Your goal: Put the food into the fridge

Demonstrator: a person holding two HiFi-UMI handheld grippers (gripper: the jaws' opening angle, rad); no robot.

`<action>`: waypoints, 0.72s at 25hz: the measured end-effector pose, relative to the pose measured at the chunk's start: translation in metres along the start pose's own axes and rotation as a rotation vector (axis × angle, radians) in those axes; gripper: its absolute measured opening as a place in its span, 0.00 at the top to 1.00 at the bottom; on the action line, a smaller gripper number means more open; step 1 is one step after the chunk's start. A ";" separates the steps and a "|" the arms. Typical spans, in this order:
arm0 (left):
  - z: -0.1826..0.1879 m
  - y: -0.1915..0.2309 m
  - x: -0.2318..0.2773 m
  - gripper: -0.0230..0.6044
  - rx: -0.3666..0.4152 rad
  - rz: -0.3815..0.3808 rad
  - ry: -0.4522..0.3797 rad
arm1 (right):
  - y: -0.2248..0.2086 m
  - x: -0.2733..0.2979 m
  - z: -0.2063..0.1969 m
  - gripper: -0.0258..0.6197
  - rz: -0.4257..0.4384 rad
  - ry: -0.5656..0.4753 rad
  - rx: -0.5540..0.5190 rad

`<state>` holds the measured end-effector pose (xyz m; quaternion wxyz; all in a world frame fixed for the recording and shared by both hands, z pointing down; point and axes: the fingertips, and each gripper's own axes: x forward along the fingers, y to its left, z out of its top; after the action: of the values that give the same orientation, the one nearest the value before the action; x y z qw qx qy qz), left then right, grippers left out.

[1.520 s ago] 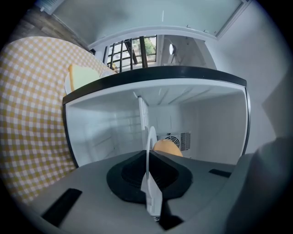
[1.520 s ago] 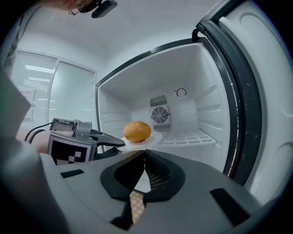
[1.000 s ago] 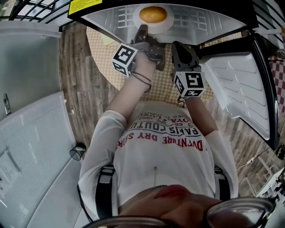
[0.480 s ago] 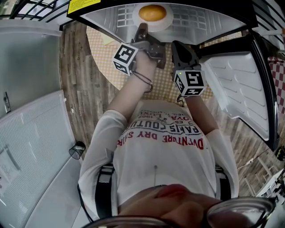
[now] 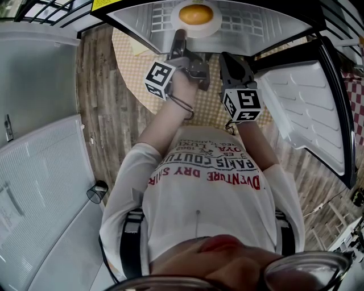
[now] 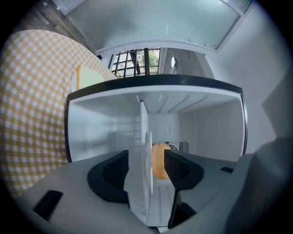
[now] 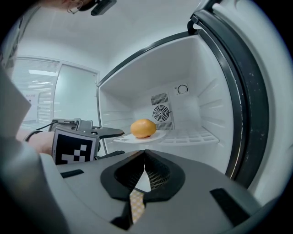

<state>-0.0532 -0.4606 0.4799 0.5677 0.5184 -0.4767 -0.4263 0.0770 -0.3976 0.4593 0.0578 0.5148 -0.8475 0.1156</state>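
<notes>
**A:** What has changed at the left gripper [image 6: 146, 167]?

**B:** Its jaws are opening. A second ago they were pinched on the rim of the white plate [image 6: 145, 151]. Now the pads stand clear on either side, with the rim edge-on and loose between them.

**A:** Where is the food?

**B:** The round orange food [image 5: 195, 13] sits on that plate, on the fridge shelf [image 5: 256, 23]. That is at twelve o'clock in the head view, much where it was.

**A:** And the right gripper [image 7: 144, 171]?

**B:** It is clenched on nothing, at three o'clock of the left gripper and short of the shelf.

**A:** So what does that mean for the job?

**B:** I'd say this item is delivered. The left gripper should now draw back toward six o'clock without snagging the rim. The fridge door [image 5: 307, 108] stands open at three o'clock. A pale yellow thing [image 6: 89, 77] lies on the checked table [image 6: 27, 114] at ten o'clock in the left gripper view, and it may be more food.
</notes>
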 end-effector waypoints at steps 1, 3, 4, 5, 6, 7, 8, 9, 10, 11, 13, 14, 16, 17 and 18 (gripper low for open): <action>0.003 0.000 -0.005 0.58 -0.013 -0.006 -0.009 | 0.001 -0.001 0.000 0.92 0.001 0.000 -0.001; 0.006 0.000 -0.015 0.59 -0.028 -0.025 -0.013 | 0.004 -0.004 0.001 0.92 0.002 -0.003 -0.004; 0.007 -0.001 -0.020 0.62 -0.016 -0.028 -0.006 | 0.005 -0.006 0.001 0.92 0.003 -0.005 -0.005; 0.007 -0.001 -0.024 0.68 0.011 -0.024 0.004 | 0.007 -0.008 0.002 0.92 0.003 -0.008 -0.007; 0.007 -0.002 -0.029 0.77 0.048 -0.018 0.015 | 0.009 -0.009 0.003 0.92 0.003 -0.011 -0.008; 0.006 -0.004 -0.033 0.85 0.089 -0.015 0.028 | 0.011 -0.011 0.004 0.92 0.004 -0.014 -0.010; 0.006 -0.006 -0.037 0.89 0.134 -0.016 0.041 | 0.013 -0.013 0.005 0.92 0.004 -0.017 -0.013; 0.004 -0.009 -0.041 0.90 0.180 -0.021 0.054 | 0.015 -0.015 0.006 0.92 0.005 -0.021 -0.016; 0.003 -0.013 -0.046 0.91 0.228 -0.028 0.065 | 0.018 -0.017 0.007 0.92 0.005 -0.024 -0.020; 0.002 -0.016 -0.051 0.92 0.279 -0.033 0.074 | 0.020 -0.019 0.007 0.92 0.006 -0.027 -0.023; 0.002 -0.020 -0.061 0.92 0.397 -0.039 0.083 | 0.025 -0.024 0.008 0.92 0.008 -0.030 -0.031; 0.002 -0.023 -0.066 0.92 0.463 -0.042 0.083 | 0.027 -0.026 0.008 0.92 0.008 -0.031 -0.035; 0.003 -0.029 -0.076 0.92 0.600 -0.053 0.079 | 0.031 -0.031 0.010 0.92 0.005 -0.034 -0.045; 0.003 -0.034 -0.080 0.92 0.675 -0.067 0.077 | 0.033 -0.033 0.011 0.92 0.002 -0.036 -0.049; 0.002 -0.040 -0.084 0.92 0.756 -0.088 0.076 | 0.034 -0.035 0.012 0.92 0.000 -0.039 -0.053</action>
<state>-0.0704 -0.3826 0.4316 0.3347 0.7265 -0.5565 -0.2247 0.0636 -0.3557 0.4355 0.0550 0.5153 -0.8512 0.0832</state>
